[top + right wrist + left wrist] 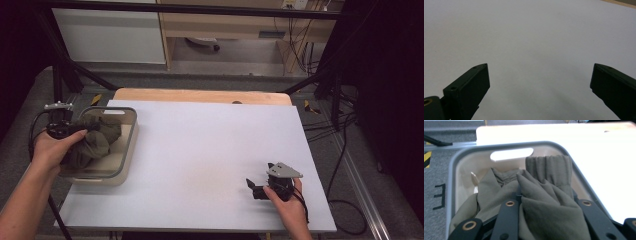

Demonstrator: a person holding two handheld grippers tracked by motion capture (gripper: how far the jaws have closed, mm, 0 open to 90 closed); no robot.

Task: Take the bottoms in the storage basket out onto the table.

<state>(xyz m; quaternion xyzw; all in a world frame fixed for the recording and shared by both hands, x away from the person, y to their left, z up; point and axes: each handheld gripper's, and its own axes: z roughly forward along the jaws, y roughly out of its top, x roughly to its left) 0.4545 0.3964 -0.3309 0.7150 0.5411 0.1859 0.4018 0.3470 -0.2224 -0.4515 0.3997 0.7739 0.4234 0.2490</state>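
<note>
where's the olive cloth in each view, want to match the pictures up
High view: the olive cloth bunches at far left, in the bin, pinched by the left tongs.
Left gripper view: the cloth fills the lower middle, clamped between the black jaws, ribbed cuff up.
Right gripper view: not in it; open right tongs over the white table.
Shared landmark: the bin's handle slot.
</note>
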